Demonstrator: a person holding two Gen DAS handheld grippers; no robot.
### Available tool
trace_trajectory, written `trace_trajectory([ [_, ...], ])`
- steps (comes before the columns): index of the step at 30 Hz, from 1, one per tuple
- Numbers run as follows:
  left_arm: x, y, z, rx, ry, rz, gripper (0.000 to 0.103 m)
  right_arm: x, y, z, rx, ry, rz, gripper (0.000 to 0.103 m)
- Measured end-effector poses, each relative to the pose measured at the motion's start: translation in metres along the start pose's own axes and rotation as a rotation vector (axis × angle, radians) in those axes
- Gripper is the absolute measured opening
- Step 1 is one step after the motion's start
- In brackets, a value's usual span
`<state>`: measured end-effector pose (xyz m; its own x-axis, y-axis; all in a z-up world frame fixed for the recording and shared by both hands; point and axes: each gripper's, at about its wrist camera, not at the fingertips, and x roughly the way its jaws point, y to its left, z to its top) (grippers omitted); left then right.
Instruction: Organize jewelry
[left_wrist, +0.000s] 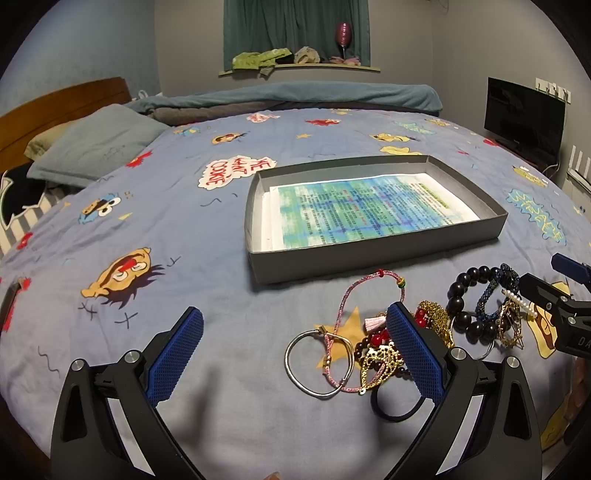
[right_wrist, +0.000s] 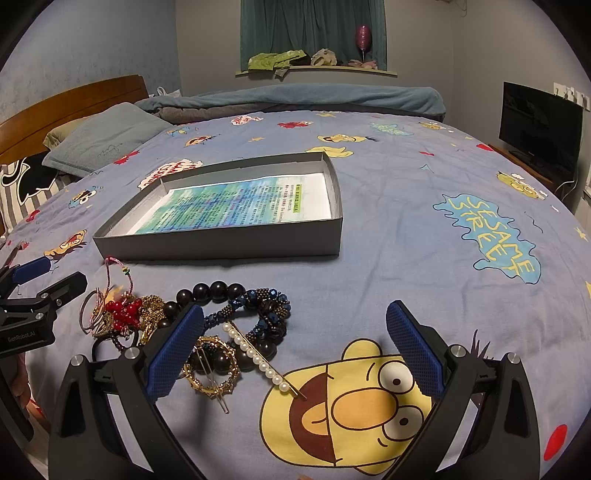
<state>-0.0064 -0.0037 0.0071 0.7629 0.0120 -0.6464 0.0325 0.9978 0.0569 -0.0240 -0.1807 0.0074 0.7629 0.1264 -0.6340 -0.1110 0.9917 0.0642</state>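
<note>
While my left tongs and right tongs gape wide (both empty), jewelry lies heaped on the bed near the box.

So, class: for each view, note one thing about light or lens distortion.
Left wrist view: the box edges bow outward and dark corners ring the picture, so fisheye distortion; the paper inside looks bright. Right wrist view: the open right gripper throws soft shadows on the bedsheet.
</note>
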Motion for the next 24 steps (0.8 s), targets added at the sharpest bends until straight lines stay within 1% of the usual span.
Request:
trace_trajectory([
  [24,0.0005,0.0005,0.0002,0.000,0.003,-0.002,0.098,0.0005,0.0002,-0.0017,-0.002,0.005,0.005,0.098],
])
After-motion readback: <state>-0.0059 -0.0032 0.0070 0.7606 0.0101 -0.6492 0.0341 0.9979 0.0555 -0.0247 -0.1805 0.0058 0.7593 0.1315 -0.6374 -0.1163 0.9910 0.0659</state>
